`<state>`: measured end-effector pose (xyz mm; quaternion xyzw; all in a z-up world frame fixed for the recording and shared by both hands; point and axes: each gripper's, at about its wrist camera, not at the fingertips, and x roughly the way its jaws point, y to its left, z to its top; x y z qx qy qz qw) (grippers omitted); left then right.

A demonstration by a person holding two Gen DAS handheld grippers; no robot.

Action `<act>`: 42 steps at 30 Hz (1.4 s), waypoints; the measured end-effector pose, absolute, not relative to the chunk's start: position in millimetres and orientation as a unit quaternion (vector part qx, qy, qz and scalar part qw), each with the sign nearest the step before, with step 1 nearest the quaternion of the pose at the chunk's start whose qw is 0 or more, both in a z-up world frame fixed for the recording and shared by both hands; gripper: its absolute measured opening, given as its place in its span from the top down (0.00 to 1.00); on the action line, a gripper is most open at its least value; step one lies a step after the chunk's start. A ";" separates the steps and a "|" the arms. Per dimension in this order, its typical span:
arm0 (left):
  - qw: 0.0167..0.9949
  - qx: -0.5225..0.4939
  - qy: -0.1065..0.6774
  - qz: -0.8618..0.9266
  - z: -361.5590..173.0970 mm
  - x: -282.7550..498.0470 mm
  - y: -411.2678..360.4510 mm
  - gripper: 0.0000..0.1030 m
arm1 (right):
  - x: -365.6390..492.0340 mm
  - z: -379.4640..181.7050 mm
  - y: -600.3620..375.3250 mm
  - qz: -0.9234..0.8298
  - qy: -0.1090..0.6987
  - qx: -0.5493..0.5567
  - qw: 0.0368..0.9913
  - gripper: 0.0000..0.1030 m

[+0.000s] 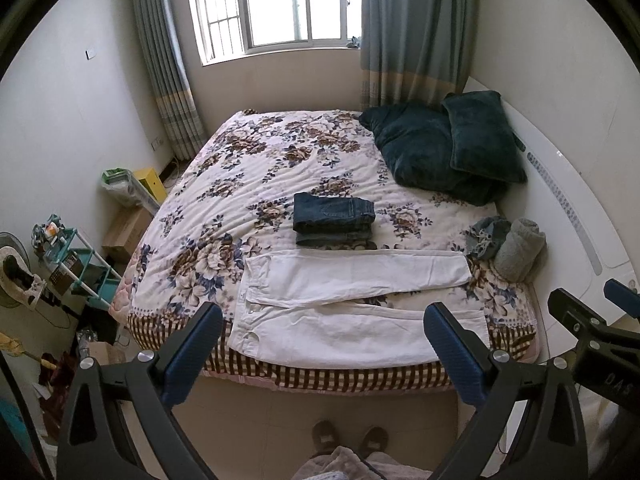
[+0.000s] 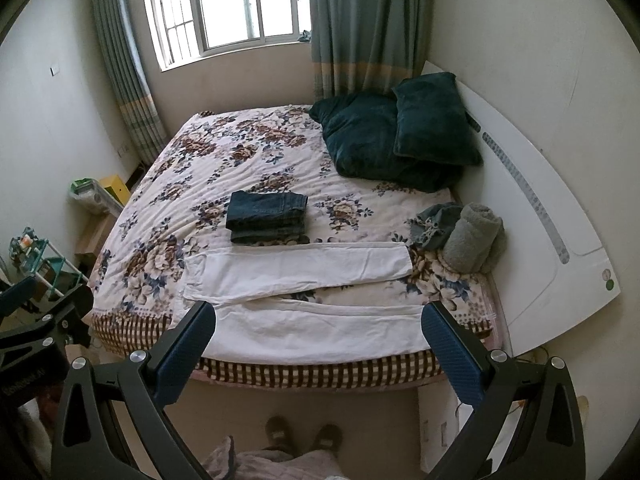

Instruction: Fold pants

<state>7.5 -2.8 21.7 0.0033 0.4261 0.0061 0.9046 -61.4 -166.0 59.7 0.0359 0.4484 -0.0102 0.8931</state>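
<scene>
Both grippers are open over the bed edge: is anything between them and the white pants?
Nothing visible. The white pants lie spread at the near edge of the bed, right ahead of the left gripper and right gripper. The folded jeans sit beyond them, out of the way.

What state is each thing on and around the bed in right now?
White pants: spread flat, unfolded, legs slightly apart.
Jeans: folded, stacked.
Grey towel: rolled up.
Denim scrap: crumpled.
Pillows: piled against the headboard.
Curtains: drawn open.
Left gripper: open, empty.
Right gripper: open, empty.
</scene>
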 end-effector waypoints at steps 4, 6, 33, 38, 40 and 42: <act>0.905 0.004 0.426 0.006 21.7 6.8 -3.0 0.00 | -60.6 57.9 -166.0 -0.010 0.448 0.036 0.893 0.00; 0.905 0.005 0.426 0.007 21.5 6.7 -3.4 0.00 | -59.8 58.4 -167.4 -0.009 0.449 0.038 0.893 0.00; 0.905 0.004 0.425 0.004 23.1 13.6 -9.6 0.00 | -56.6 57.0 -173.0 -0.012 0.447 0.042 0.893 0.00; 0.904 0.001 0.428 0.001 23.2 21.4 -12.7 0.00 | -56.7 55.3 -174.8 -0.012 0.448 0.043 0.893 0.00; 0.903 0.000 0.430 0.000 22.3 28.1 -13.5 0.00 | -56.6 53.5 -175.2 -0.013 0.449 0.045 0.892 0.00; 0.905 0.001 0.425 0.004 19.8 29.6 -13.7 0.00 | -54.4 49.0 -175.0 -0.021 0.449 0.047 0.892 0.00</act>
